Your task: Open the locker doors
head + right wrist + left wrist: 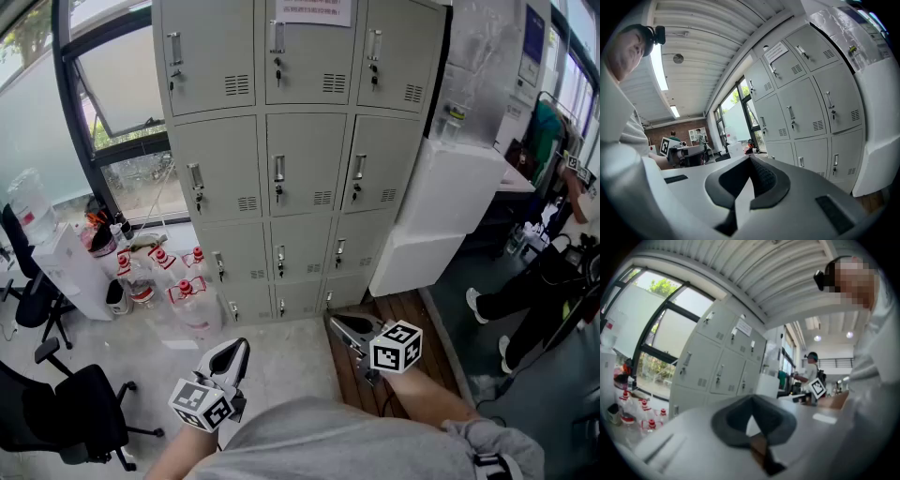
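All locker doors [300, 159]: shut, twelve o'clock.
Left gripper [240, 349]: jaws closed, empty, seven o'clock; held back, probably pre-approach.
Right gripper [338, 325]: jaws closed, empty, five o'clock.

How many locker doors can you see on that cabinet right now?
12 locker doors, all shut, in four rows of three: top row, second row, third row, bottom row. None seems hidden.
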